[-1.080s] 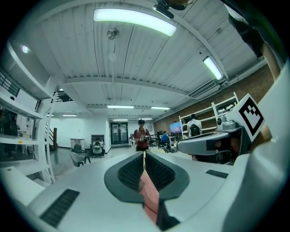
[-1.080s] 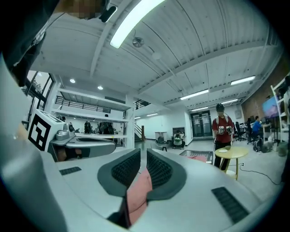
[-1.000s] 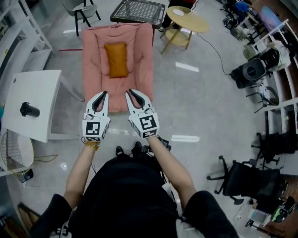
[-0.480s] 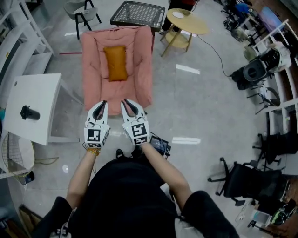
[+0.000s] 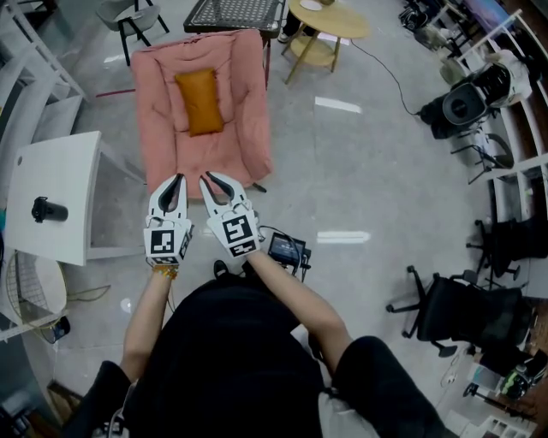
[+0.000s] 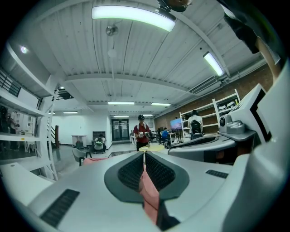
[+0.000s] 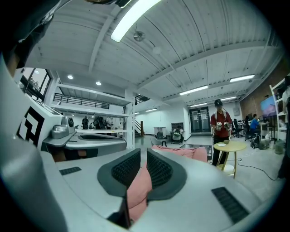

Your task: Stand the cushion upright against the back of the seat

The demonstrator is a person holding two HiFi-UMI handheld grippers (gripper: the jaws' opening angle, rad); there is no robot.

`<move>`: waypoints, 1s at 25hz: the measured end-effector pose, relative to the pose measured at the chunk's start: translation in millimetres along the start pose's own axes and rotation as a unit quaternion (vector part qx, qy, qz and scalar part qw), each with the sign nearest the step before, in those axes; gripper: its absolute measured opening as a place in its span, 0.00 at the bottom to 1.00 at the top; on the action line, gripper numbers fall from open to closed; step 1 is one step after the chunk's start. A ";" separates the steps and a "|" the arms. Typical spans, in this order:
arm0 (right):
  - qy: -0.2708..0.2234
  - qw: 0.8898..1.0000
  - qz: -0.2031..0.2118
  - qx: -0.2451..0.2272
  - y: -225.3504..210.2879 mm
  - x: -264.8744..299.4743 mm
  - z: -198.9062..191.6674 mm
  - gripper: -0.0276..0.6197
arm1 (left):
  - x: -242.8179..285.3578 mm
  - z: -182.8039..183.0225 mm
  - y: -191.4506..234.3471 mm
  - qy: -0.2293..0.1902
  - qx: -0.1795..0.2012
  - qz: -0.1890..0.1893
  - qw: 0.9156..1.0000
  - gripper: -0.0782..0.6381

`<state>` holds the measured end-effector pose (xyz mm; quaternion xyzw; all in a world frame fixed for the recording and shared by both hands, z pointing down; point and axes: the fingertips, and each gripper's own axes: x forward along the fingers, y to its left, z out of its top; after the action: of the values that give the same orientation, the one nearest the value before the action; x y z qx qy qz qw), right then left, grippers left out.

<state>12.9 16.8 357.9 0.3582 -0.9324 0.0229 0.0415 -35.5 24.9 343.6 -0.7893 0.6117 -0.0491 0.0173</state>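
glossy grey floor; round yellow table; white desk

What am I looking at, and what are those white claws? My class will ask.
There is no robot: a person holds a hand-held gripper in each hand. The head view comes from a camera on the person's head, looking down. The two gripper views come from cameras riding on each tool, looking along its jaws. On the floor stands a pink padded seat with an orange cushion lying flat on it. The left hand-held gripper and the right hand-held gripper are each shut on pink fabric at the seat's front edge.
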 end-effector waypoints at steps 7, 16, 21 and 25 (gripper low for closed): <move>-0.002 1.000 0.001 0.000 3.4 -3.6 -2.8 0.12 | -5.5 -6.6 -3.0 0.005 0.001 -0.001 1.000 0.14; 0.001 1.000 0.018 -0.012 15.4 -2.4 -3.0 0.11 | -10.6 -10.1 0.1 0.005 -0.002 0.002 1.000 0.14; 0.003 1.000 0.017 -0.014 14.5 -1.2 -6.6 0.11 | -12.1 -15.4 0.5 0.010 -0.002 0.005 1.000 0.14; 0.006 1.000 0.020 -0.006 13.8 -3.1 -8.3 0.11 | -10.7 -18.9 -2.0 0.014 -0.002 0.005 1.000 0.14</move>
<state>6.5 29.7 365.7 0.3395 -0.9391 0.0200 0.0493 -38.1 36.4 362.0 -0.7856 0.6158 -0.0588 0.0078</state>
